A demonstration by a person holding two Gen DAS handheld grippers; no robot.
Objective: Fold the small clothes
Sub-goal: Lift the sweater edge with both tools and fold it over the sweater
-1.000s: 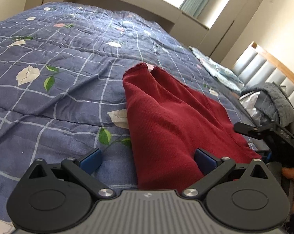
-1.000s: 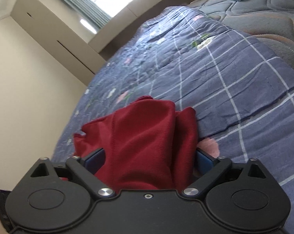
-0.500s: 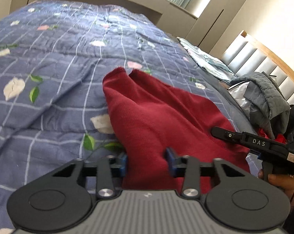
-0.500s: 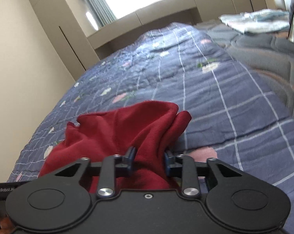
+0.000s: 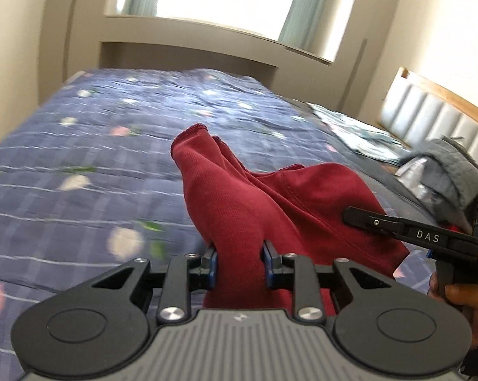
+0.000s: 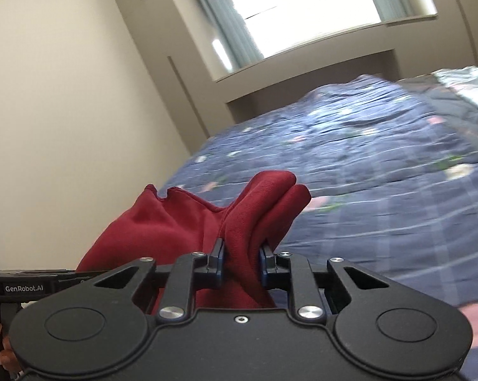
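Pinching bunched cloth, your left gripper (image 5: 240, 262) and right gripper (image 6: 240, 262) are closing on the red garment (image 5: 270, 203), lifting it off the blue quilt (image 5: 96, 146) beyond, probably to spread it.

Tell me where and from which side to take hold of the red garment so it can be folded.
Grip the red garment at its near edge, one bunched corner per gripper, coming from the bedside. The left gripper and right gripper are closing on those gathered folds, and the far hemmed end hangs free above the quilt.
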